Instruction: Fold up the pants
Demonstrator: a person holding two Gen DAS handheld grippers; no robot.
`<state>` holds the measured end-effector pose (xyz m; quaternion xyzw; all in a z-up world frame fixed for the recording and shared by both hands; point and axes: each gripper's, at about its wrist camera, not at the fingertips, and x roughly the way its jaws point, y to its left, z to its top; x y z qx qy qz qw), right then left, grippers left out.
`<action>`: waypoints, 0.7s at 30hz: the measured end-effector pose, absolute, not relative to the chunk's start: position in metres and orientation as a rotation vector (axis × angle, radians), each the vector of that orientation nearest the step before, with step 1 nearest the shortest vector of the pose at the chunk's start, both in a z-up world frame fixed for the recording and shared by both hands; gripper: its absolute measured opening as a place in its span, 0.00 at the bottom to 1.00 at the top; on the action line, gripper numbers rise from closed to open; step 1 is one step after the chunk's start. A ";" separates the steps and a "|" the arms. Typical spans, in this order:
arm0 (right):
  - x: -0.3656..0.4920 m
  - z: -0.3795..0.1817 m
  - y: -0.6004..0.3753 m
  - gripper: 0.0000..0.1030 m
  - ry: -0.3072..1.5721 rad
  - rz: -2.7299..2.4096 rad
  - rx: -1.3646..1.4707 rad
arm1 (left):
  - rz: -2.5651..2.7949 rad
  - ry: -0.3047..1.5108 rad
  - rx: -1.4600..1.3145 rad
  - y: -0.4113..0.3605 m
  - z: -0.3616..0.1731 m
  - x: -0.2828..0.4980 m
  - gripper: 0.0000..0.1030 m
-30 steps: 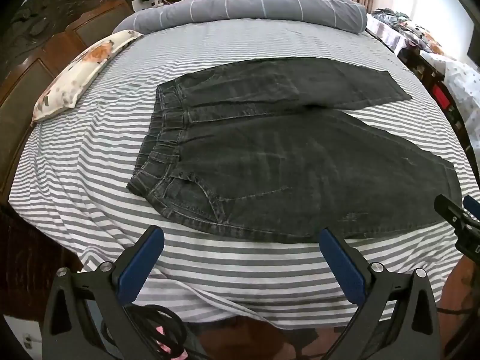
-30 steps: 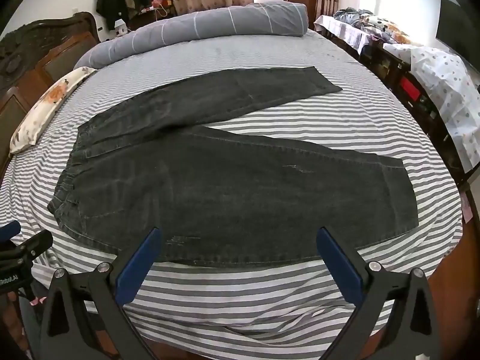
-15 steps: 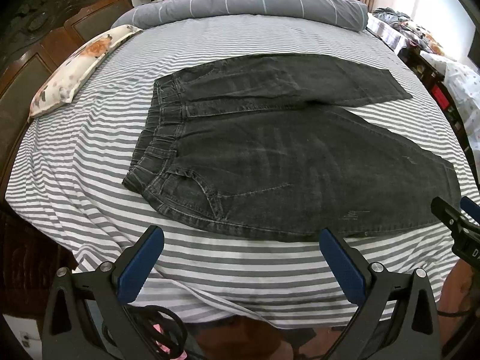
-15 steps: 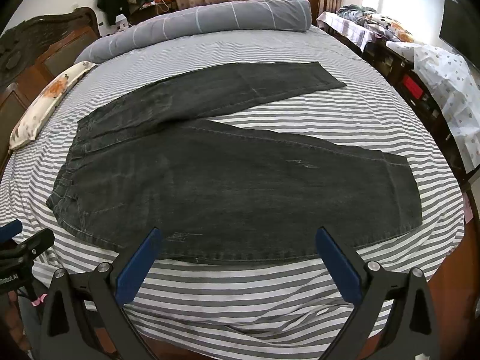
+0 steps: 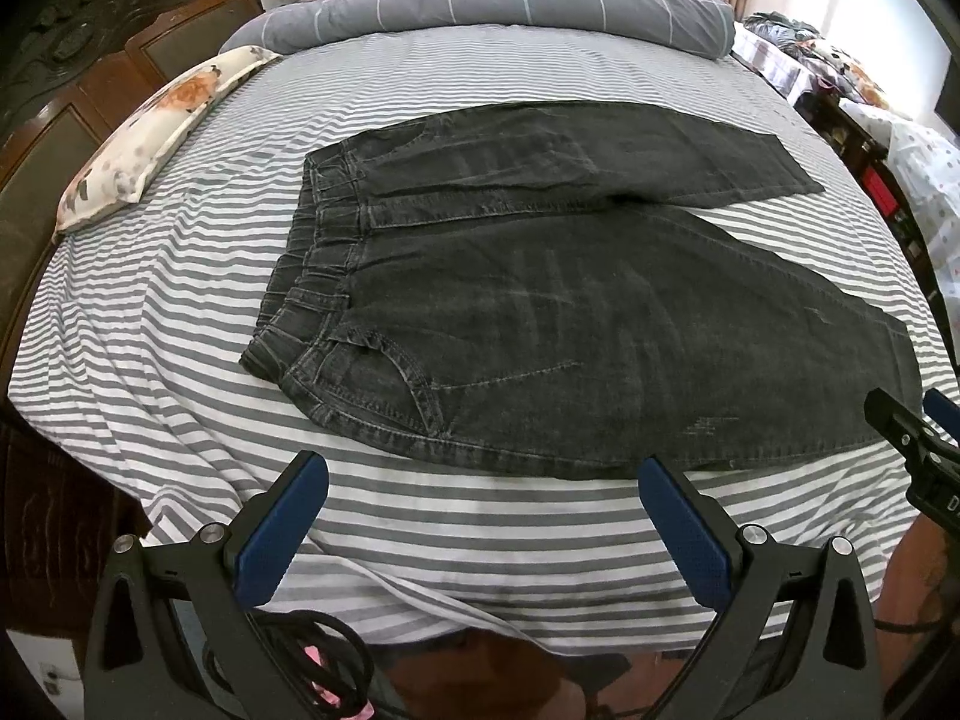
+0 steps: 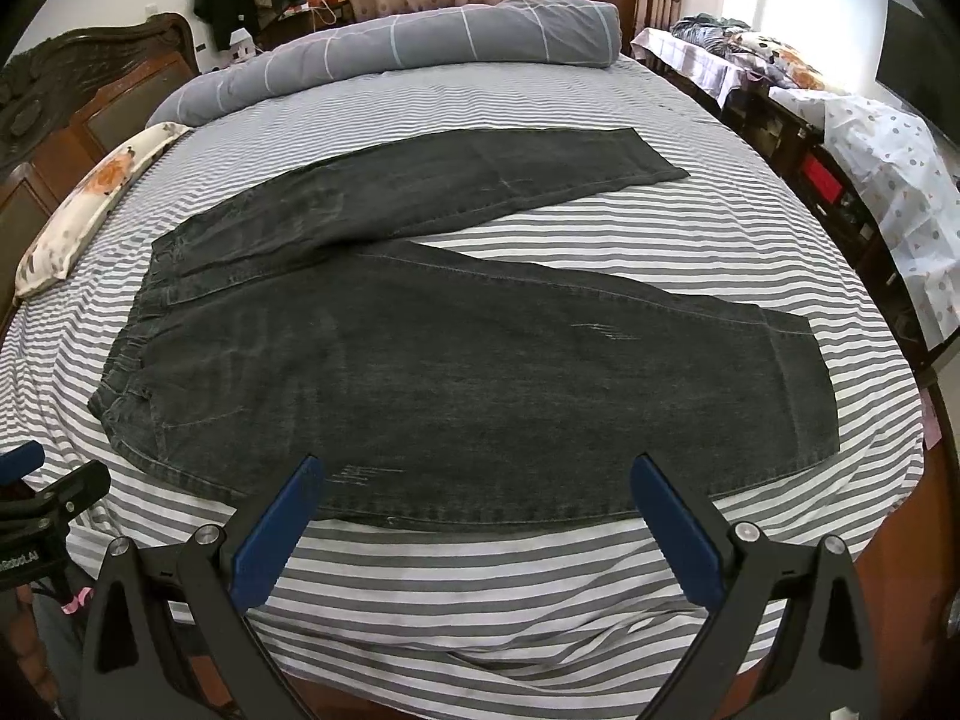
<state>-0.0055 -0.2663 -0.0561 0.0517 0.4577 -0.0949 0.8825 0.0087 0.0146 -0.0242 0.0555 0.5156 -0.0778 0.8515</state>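
Observation:
Dark grey denim pants (image 5: pixel 570 312) lie flat on the striped bed, waistband (image 5: pixel 312 282) to the left, legs spread apart to the right. They also show in the right wrist view (image 6: pixel 480 360). My left gripper (image 5: pixel 480 516) is open and empty, above the bed's near edge just short of the near hip. My right gripper (image 6: pixel 474 510) is open and empty at the near edge of the near leg. The right gripper also shows in the left wrist view (image 5: pixel 918 438), and the left gripper in the right wrist view (image 6: pixel 42 492).
The bed sheet (image 5: pixel 180 300) is grey and white striped. A floral pillow (image 5: pixel 156 132) lies at the far left by the wooden headboard (image 5: pixel 72 90). A rolled grey quilt (image 5: pixel 510 6) lies along the far side. Cluttered furniture (image 6: pixel 840 150) stands at the right.
Both grippers have moved slightly forward and lower toward the pants. The pants have not moved.

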 end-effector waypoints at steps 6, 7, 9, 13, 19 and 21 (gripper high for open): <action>-0.007 -0.057 -0.268 0.98 0.950 -0.195 0.113 | -0.162 1.085 0.119 0.013 -0.025 0.008 1.00; -0.007 -0.057 -0.268 0.97 0.950 -0.193 0.115 | -0.161 1.084 0.118 0.013 -0.025 0.008 1.00; -0.008 -0.057 -0.268 0.95 0.951 -0.195 0.114 | -0.161 1.085 0.119 0.013 -0.026 0.009 1.00; -0.008 -0.057 -0.268 0.95 0.952 -0.194 0.110 | -0.164 1.086 0.120 0.013 -0.026 0.009 1.00; -0.008 -0.057 -0.267 0.94 0.956 -0.189 0.116 | -0.165 1.086 0.117 0.014 -0.026 0.008 1.00; -0.008 -0.057 -0.268 0.93 0.956 -0.186 0.119 | -0.167 1.086 0.116 0.014 -0.026 0.008 1.00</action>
